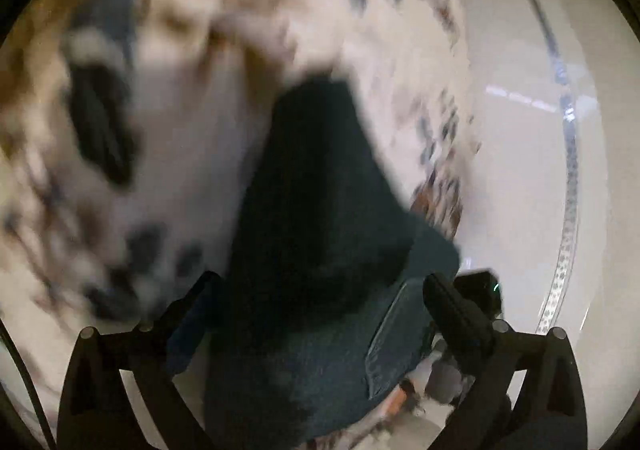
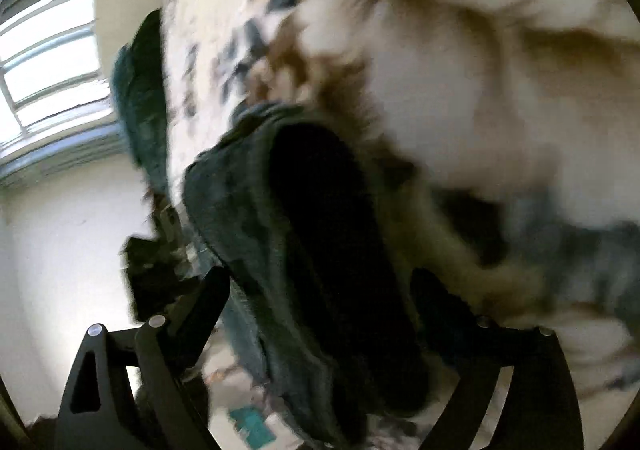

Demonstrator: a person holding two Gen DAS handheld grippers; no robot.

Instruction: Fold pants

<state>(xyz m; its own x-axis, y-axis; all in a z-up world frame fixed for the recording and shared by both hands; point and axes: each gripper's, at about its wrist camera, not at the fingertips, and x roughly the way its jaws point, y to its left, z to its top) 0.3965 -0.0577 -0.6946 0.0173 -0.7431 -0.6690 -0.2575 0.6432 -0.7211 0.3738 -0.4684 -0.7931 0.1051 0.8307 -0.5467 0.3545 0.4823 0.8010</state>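
A blurred bedspread [image 1: 180,98] of cream cloth patterned with brown and dark blotches fills both views [image 2: 460,50], and the dark blue-green pants [image 1: 316,210] lie against it

Pants [image 1: 320,250] between left gripper [image 1: 320,290] fingers, blanket [image 1: 180,90] beyond; pants also between right gripper [image 2: 320,290] fingers, window [image 2: 48,62] far left.

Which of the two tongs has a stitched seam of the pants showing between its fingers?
The left tongs: a pale stitched seam shows on the pants there. The right tongs show only dark folds.
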